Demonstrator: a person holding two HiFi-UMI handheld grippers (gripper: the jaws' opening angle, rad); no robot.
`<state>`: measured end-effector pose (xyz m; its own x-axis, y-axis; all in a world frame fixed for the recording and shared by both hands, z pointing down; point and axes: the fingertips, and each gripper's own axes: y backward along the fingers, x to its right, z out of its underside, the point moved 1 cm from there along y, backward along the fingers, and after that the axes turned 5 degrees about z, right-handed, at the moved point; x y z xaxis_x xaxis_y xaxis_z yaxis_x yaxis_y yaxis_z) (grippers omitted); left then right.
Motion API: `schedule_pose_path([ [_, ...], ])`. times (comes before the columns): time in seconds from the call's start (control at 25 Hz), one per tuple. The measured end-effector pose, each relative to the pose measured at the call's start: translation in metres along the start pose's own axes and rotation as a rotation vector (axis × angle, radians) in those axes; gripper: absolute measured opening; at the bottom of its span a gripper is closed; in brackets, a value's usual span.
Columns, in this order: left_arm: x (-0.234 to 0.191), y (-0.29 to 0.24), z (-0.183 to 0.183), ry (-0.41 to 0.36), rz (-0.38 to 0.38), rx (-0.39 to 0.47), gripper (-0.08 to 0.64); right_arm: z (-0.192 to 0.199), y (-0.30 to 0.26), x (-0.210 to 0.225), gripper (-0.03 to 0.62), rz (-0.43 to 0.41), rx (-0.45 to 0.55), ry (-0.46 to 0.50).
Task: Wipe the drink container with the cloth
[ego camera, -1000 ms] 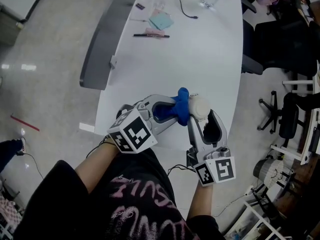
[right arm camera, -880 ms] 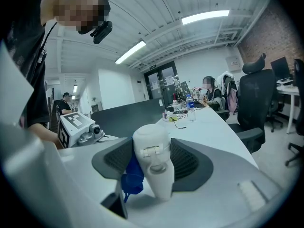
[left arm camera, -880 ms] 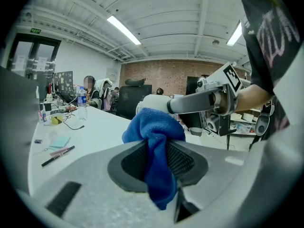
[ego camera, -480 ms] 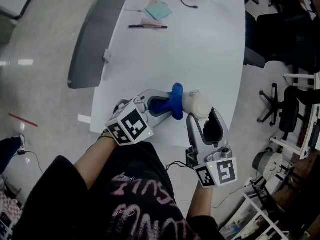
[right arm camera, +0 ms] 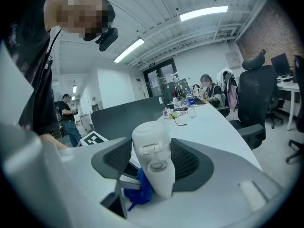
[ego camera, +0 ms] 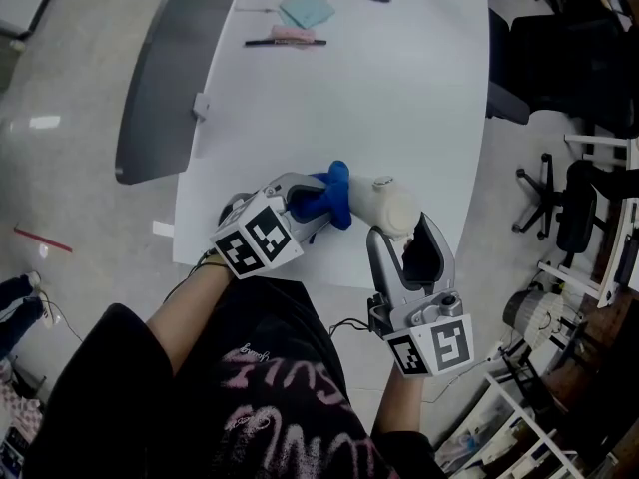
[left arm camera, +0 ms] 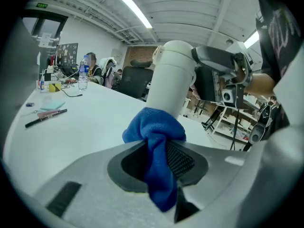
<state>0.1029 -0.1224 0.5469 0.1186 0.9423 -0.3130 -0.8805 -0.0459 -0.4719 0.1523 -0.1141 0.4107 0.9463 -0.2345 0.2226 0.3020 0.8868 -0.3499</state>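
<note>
Wiping appears to be under way. The left gripper [ego camera: 318, 200] is clamped on the blue cloth [left arm camera: 156, 132], whose bunched end touches the side of the white container [right arm camera: 152, 160]. The right gripper [ego camera: 399, 230] grasps the container at the table's [ego camera: 399, 88] near edge. The next move probably calls for rubbing the cloth along the body.

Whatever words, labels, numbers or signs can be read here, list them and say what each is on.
Nothing reads clearly.
Pink lettering on the shirt: upside down and creased, unreadable.
Print on the green sign high up: too small.
Label on the bottle: too small.
The left cube and right cube: square markers only, no words.
The container: no print visible.
</note>
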Motion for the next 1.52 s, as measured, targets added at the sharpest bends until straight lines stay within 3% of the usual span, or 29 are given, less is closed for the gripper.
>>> schedule_pose_path([
  [0.36, -0.002, 0.000, 0.006, -0.005, -0.008, -0.020, 0.101, 0.003, -0.001, 0.001, 0.275, 0.003, -0.001, -0.010],
  [0.72, 0.001, 0.034, -0.021, 0.004, -0.055, 0.109, 0.101, 0.005, 0.001, 0.001, 0.275, 0.011, 0.017, -0.003],
  [1.0, 0.008, 0.056, -0.039, -0.024, -0.108, 0.150, 0.101, 0.004, 0.002, -0.001, 0.274, 0.027, 0.027, 0.008],
  [1.2, 0.011, 0.074, -0.059, -0.062, -0.191, 0.195, 0.101, 0.003, 0.002, -0.001, 0.273, 0.063, 0.042, 0.019],
  [1.52, 0.013, 0.102, -0.085, -0.057, -0.301, 0.273, 0.101, 0.002, 0.006, -0.001, 0.273, 0.095, 0.068, 0.021],
])
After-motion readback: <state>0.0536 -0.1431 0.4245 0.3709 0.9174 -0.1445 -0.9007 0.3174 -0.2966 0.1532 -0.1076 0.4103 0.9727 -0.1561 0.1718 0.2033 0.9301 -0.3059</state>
